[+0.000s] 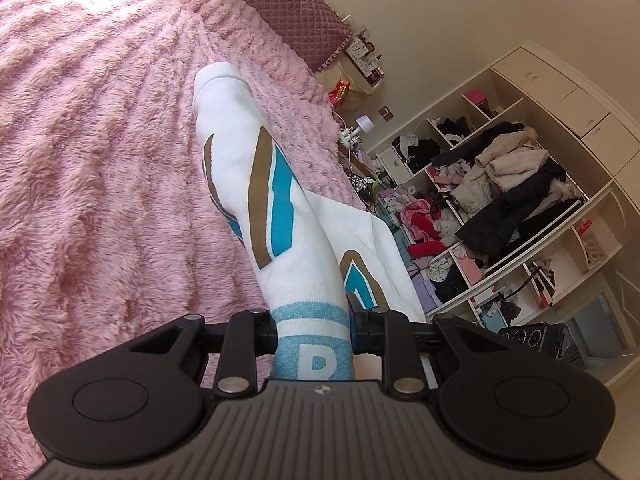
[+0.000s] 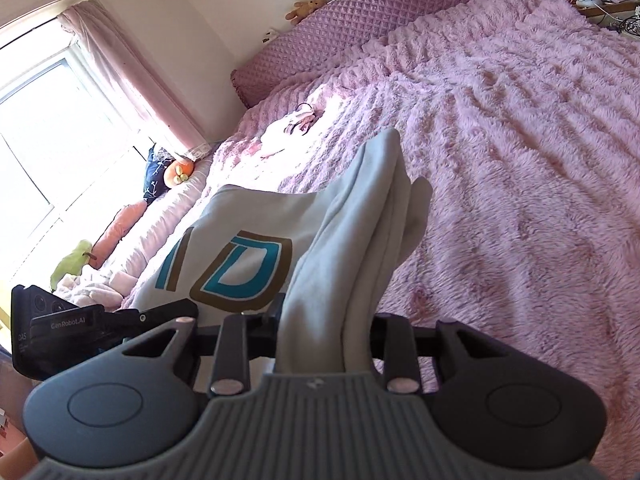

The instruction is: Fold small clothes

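hanging between both tools above the pink fuzzy bed (image 1: pixel 100 160), the white sweatshirt (image 1: pixel 256 184) looks soft, light and floppy, so it seems best held at its edges, where the left hand-held gripper (image 1: pixel 312 336) and right hand-held gripper (image 2: pixel 320 340) each stand clamped on bunched cloth.

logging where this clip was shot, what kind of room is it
A bedroom, most likely: a bed under a fluffy pink blanket, a quilted purple headboard, and open wardrobe shelves stuffed with clothes.
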Demonstrator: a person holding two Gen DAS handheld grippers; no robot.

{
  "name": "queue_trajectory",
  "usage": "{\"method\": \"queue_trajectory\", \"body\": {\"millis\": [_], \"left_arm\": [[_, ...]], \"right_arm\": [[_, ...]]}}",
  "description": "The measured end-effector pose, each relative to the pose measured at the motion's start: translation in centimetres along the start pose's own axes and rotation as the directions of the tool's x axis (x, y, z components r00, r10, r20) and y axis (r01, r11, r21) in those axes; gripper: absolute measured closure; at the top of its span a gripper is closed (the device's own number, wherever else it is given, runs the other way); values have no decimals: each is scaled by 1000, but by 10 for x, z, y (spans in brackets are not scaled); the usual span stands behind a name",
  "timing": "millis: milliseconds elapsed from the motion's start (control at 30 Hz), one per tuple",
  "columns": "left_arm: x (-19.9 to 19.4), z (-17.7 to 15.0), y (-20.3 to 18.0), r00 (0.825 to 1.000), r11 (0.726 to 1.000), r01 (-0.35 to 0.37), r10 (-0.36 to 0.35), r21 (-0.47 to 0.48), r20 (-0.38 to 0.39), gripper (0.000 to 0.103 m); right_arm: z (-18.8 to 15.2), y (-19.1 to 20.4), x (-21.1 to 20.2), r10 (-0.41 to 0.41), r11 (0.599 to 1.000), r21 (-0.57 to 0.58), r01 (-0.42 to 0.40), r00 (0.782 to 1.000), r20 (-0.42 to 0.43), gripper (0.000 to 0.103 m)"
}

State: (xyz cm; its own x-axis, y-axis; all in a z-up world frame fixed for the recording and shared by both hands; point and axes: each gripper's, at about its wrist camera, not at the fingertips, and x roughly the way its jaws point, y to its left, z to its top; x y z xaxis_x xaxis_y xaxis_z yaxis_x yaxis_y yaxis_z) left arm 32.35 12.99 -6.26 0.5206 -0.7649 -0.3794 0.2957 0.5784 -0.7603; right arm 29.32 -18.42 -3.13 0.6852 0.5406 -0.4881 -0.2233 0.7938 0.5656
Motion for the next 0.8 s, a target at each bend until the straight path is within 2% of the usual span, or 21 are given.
{"method": "queue_trajectory", "body": {"millis": [233, 367, 433, 500, 567, 667, 733, 800], "left_arm": [[23, -17, 72, 998, 998, -50, 48, -44, -43, 76], [44, -36, 114, 987, 988, -129, 120, -87, -105, 75], [44, -44, 126, 989, 988, -114, 103, -101, -102, 73], [37, -45, 133, 992, 988, -97, 87, -119, -89, 68], [26, -41, 136, 990, 985, -115, 104, -131, -91, 60], [-2, -30, 133, 986, 977, -155, 144, -143, -86, 59], [-21, -18, 120, 977, 975, -213, 211, -62, -44, 60], [-29, -5, 105, 977, 977, -213, 213, 8, -9, 59]], "right_arm": [[-35, -30, 51, -73, 997, 31, 76, 994, -87, 77], [-54, -64, 82, -128, 988, 69, 141, 979, -160, 77], [-63, -78, 86, -109, 989, 84, 124, 980, -164, 75], [-67, -86, 85, -94, 992, 71, 106, 983, -160, 69], [-68, -94, 81, -71, 993, 87, 86, 984, -162, 62], [-61, -107, 70, -49, 989, 129, 72, 984, -173, 60], [-52, -104, 60, -65, 991, 106, 82, 986, -154, 58], [-39, -91, 52, -95, 995, 34, 98, 992, -81, 60]]}}
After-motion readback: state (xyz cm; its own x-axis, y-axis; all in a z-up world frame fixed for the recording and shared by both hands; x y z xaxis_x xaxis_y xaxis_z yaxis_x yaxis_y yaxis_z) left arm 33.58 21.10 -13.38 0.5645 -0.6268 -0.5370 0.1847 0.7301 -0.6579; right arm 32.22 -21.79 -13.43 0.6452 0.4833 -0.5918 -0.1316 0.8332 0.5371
